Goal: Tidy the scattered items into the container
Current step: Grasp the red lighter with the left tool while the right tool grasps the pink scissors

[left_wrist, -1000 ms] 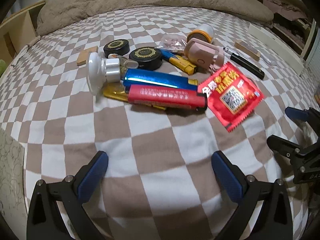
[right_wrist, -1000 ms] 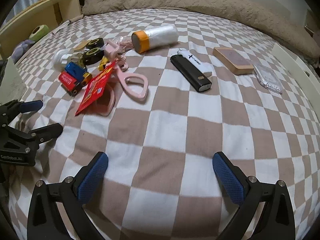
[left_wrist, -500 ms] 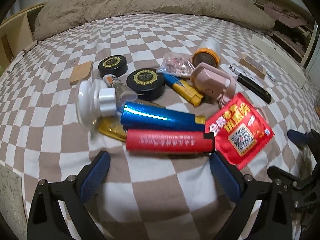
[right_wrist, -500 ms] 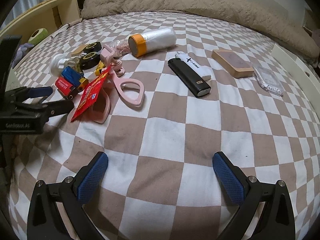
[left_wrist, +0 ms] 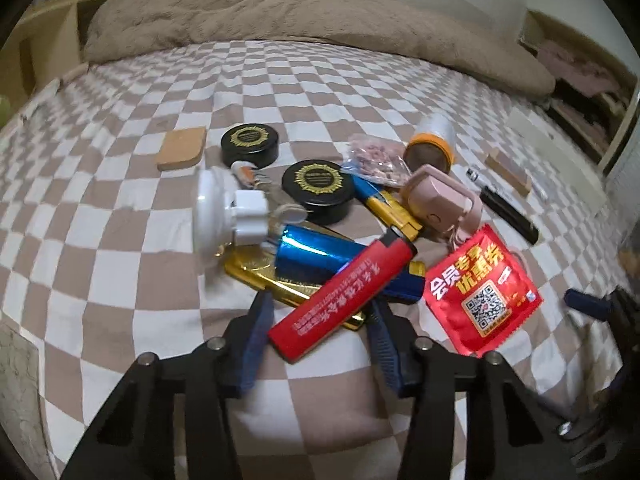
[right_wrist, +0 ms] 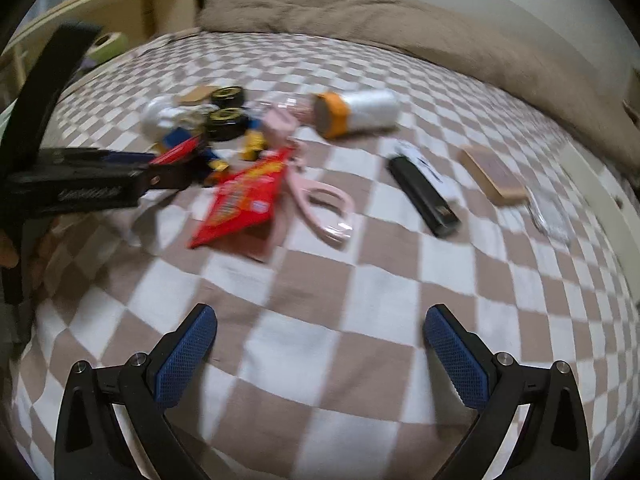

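Gripping the red lighter [left_wrist: 340,296] after just closing, the left claw [left_wrist: 320,332] sits low in its frame's centre, lighter tilted over the blue one [left_wrist: 316,256]. The right claw [right_wrist: 320,352] gapes over the bed [right_wrist: 360,300], empty.

My left gripper [left_wrist: 320,332] has come forward into the pile and its jaws have just been closing on the red lighter [left_wrist: 340,296], which now sits tilted between the pads, its far end lifted across the blue lighter [left_wrist: 316,256], no longer lying flat in front of it.
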### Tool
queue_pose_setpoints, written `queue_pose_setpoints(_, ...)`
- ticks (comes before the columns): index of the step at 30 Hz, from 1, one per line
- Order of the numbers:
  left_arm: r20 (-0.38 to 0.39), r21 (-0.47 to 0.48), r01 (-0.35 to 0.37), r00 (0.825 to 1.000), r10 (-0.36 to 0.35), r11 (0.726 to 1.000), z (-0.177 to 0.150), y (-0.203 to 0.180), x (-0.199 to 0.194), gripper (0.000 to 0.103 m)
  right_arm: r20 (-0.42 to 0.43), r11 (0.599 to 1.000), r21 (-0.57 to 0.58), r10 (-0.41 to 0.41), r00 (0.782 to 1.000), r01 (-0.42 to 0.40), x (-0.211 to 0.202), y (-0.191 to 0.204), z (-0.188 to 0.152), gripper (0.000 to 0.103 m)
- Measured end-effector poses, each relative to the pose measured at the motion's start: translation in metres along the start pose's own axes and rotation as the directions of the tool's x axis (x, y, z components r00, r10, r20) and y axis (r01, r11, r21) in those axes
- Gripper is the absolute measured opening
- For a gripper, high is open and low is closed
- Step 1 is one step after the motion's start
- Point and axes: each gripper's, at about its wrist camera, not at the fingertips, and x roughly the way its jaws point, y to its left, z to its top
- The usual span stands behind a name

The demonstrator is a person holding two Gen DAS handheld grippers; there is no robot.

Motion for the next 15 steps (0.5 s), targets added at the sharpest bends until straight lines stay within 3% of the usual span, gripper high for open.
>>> queue_pose_setpoints(4,-0.002,0.004,0.002,1.0,-0.002,1.0,-0.001,0.002,-0.001,0.041,-0.003,0.999,-0.033,0.027,1.0,-0.027,0.001,0.007,0.004,0.103)
queue_pose_setpoints(9,-0.006,0.01,0.009,1.0,-0.008,1.0,-0.002,0.003,-0.004,0.036,0.02,0.999,0.048,0.024,1.0,-0.025,0.003,-0.009,0.016,0.103)
queue_pose_setpoints(12,-0.008,-0.002,0.025,1.0,-0.025,1.0,-0.004,0.004,-0.007,0.03,0.011,0.998,0.055,-0.012,1.0,0.011,0.017,-0.015,0.026,0.101)
queue_pose_setpoints(15,-0.013,-0.009,0.037,0.999,-0.037,0.999,-0.004,0.003,-0.007,0.026,-0.024,0.999,0.046,0.016,1.0,-0.015,0.037,-0.015,0.03,0.101)
